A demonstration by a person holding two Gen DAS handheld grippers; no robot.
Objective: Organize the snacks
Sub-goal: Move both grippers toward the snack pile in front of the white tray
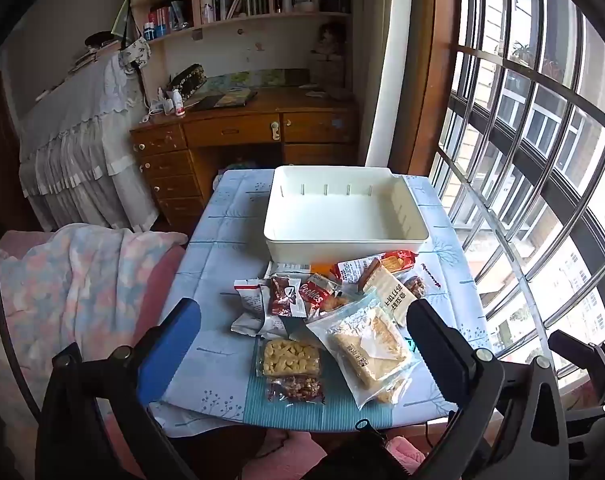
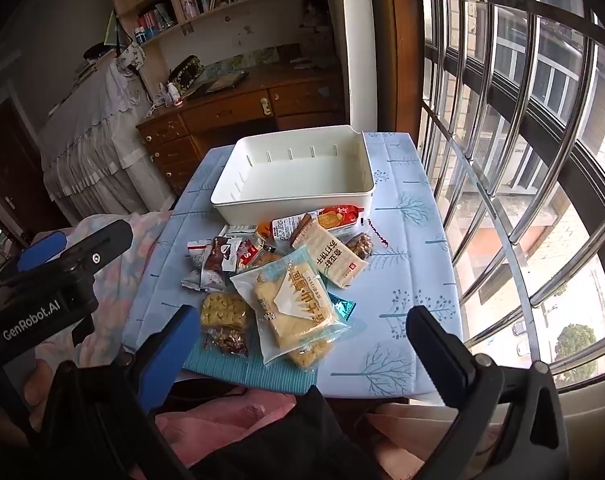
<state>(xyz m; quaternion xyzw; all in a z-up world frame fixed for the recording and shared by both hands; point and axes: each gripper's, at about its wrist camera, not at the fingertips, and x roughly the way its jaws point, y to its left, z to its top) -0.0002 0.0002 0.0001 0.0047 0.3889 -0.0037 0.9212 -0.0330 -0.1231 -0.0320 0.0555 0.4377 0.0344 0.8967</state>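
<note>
A white plastic bin (image 1: 344, 240) (image 2: 230, 200) stands hollow at the far half of a small table. In front of it lies a heap of snack packets: a big clear bag of pale crisp cakes (image 1: 368, 350) (image 2: 292, 308), a cream cracker pack (image 1: 392, 296) (image 2: 334, 256), a yellow nut bar (image 1: 289, 358) (image 2: 223, 312), a red "Cookies" packet (image 1: 316, 292) and an orange-red biscuit pack (image 1: 398, 260) (image 2: 338, 215). My left gripper (image 1: 302, 344) hangs open above the near end of the heap. My right gripper (image 2: 302, 344) is open too, near the table's front edge. Nothing is held.
The table wears a light blue cloth with tree prints (image 1: 222, 248) (image 2: 402, 240). A bed with a pastel blanket (image 1: 62, 280) lies to the left, a barred window (image 1: 542, 160) to the right, a wooden desk (image 1: 238, 132) behind. The left gripper's body (image 2: 54, 280) shows in the right wrist view.
</note>
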